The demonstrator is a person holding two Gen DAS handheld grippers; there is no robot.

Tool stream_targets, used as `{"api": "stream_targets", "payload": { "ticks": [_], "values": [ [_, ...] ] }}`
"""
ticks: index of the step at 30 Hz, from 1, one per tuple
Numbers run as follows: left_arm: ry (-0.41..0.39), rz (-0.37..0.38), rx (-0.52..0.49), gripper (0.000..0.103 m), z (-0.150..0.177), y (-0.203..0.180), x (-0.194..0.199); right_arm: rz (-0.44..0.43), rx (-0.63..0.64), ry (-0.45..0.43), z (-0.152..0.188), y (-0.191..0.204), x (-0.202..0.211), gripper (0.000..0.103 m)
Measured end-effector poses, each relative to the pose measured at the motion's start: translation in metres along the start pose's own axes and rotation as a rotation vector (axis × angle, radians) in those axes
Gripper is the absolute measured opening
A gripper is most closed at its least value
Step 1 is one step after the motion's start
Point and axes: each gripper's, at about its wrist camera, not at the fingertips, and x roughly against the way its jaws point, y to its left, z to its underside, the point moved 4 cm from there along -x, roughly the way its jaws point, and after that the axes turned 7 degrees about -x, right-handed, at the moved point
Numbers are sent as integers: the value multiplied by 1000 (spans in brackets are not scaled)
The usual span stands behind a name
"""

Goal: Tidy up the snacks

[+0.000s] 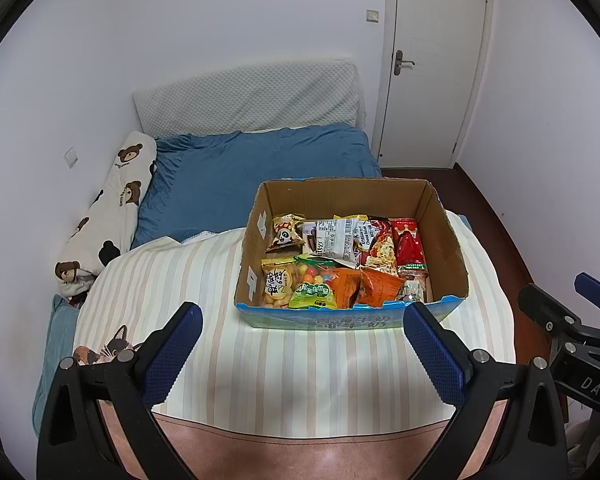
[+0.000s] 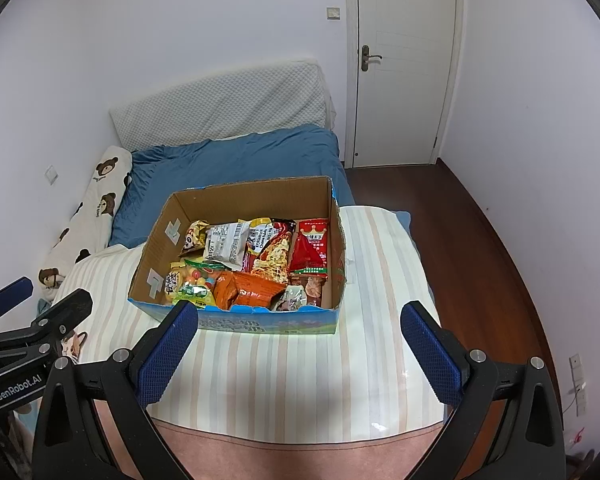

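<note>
A cardboard box (image 1: 444,240) (image 2: 156,248) with a blue printed front stands on a striped cloth. Inside lie several snack packets: a red packet (image 1: 409,245) (image 2: 310,249), orange packets (image 1: 376,286) (image 2: 252,290), a white-label packet (image 1: 336,240) (image 2: 226,244), a yellow biscuit bag (image 1: 277,282) and a green candy bag (image 1: 312,286). My left gripper (image 1: 302,314) is open, held short of the box's near wall with nothing between its fingers. My right gripper (image 2: 300,314) is open too, just before the box front and empty. Each gripper shows at the edge of the other's view.
The striped cloth (image 1: 300,368) (image 2: 300,376) covers a round surface with a pink edge. Behind it is a bed with a blue blanket (image 1: 260,168) (image 2: 236,156), a bear-print pillow (image 1: 112,204) and a white headboard cushion (image 1: 252,96). A white door (image 2: 404,60) and dark wood floor (image 2: 480,240) are on the right.
</note>
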Motion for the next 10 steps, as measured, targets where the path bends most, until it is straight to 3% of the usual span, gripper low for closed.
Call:
{"api": "stream_targets", "payload": {
  "ticks": [10],
  "values": [
    [-7, 6, 0, 103, -2, -1, 2, 1, 0, -1, 0, 1, 1, 103]
  ]
}}
